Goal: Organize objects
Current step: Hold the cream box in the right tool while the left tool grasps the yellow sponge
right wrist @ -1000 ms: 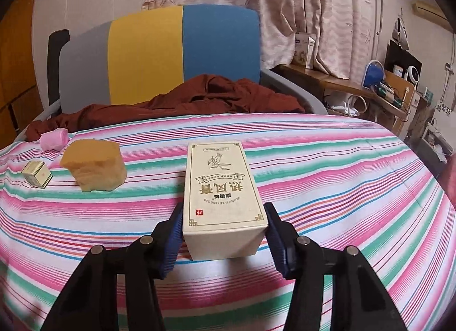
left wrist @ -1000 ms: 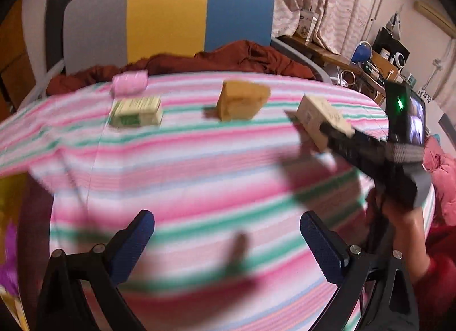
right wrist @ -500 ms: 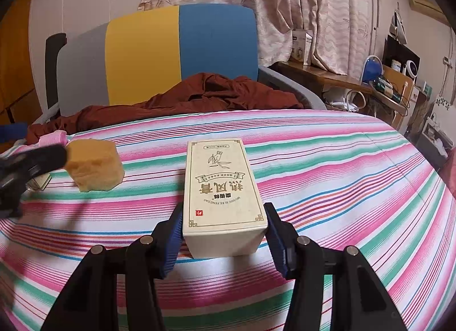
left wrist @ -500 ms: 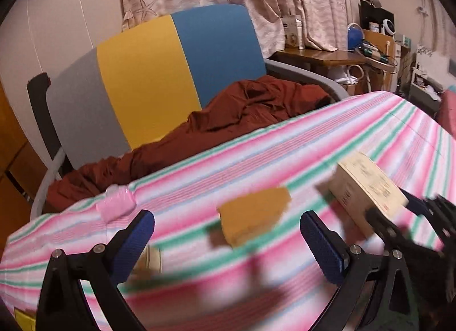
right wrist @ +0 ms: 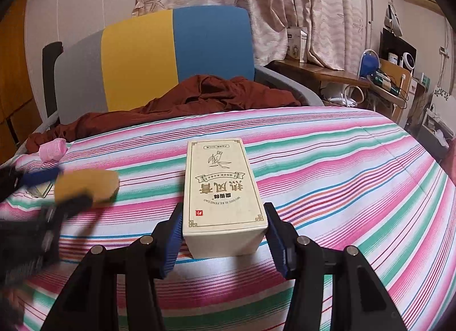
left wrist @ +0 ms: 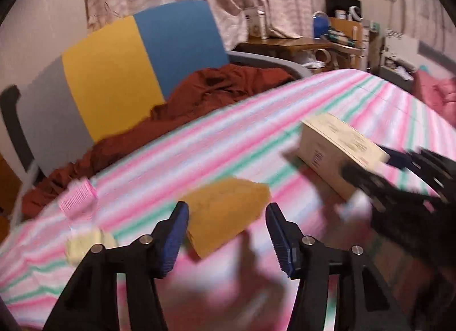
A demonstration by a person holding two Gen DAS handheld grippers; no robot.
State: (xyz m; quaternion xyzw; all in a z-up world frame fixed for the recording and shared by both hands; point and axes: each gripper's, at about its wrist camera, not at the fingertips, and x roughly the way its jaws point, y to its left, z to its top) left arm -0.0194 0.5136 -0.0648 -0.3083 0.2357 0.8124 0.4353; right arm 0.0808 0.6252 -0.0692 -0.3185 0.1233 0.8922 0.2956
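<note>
Striped cloth [right wrist: 356,165], pink, green and white, covers the table, with a colour-block chair [right wrist: 159,54] and a rumpled rust cloth [right wrist: 205,94] behind. On the stripes lies the cream box [right wrist: 223,188], stiff printed card, its long axis running away along the right gripper [right wrist: 223,234], whose blue ribbed pads clamp its near end. Left of it sits the sponge [left wrist: 228,211], an ochre, soft-looking block, directly ahead of the left gripper [left wrist: 226,234] and between its closing jaws, the pads seemingly just short of contact; that hand is clearly the nearer. Farther left lie a pink roller [left wrist: 78,198] and a small, blurred pale box [left wrist: 88,242].
</note>
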